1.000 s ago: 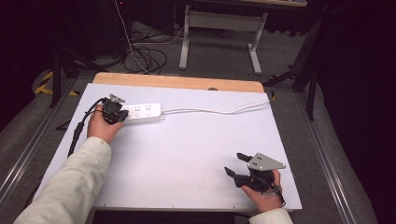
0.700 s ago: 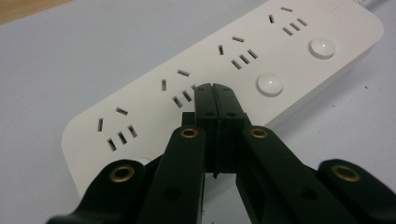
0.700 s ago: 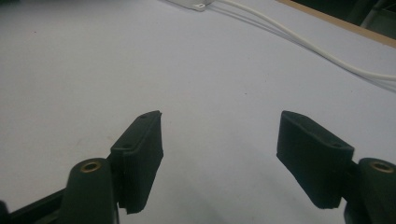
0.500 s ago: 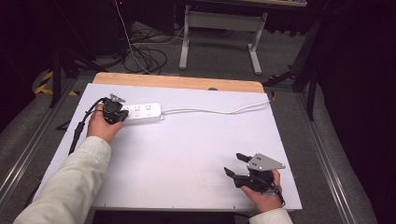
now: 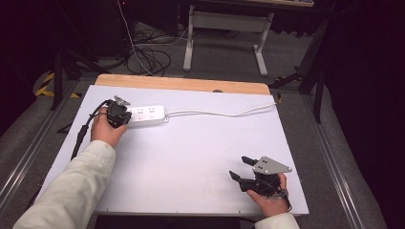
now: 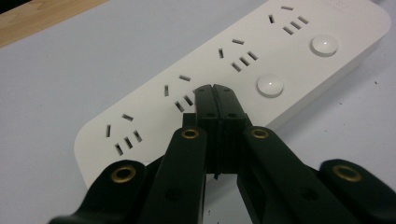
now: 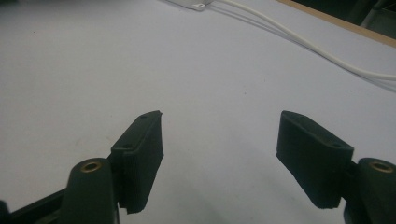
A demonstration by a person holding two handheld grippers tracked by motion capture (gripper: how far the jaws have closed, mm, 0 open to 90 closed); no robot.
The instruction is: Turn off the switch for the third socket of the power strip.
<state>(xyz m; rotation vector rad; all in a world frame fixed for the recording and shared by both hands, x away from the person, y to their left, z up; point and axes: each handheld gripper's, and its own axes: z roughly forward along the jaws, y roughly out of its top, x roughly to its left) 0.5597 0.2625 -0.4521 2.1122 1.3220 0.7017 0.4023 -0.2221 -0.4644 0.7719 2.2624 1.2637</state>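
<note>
Strip (image 5: 144, 115): white, flat on the bench (image 5: 191, 143), directly under the tips of the left hand-held gripper (image 5: 118, 113). Four socket groups and two round buttons (image 6: 270, 86) visible in the left gripper view, sockets all empty, nothing plugged in. Left hand-held gripper clenched, jaws pressed together with nothing between them, tips set on or just above the strip's top face beside the nearer button; contact not certain. Cord (image 5: 224, 113) trailing off the strip's far end, away from the left hand-held gripper toward the bench edge. Right hand-held gripper (image 5: 241, 167) well apart from the strip, low over bare bench, released, jaws spread wide and empty. Judged as early in the work: reach to the strip made, closed tips placed as if for a press or a nudge. Still to come, probably: the press itself. No lit indicator to confirm any switching.
</note>
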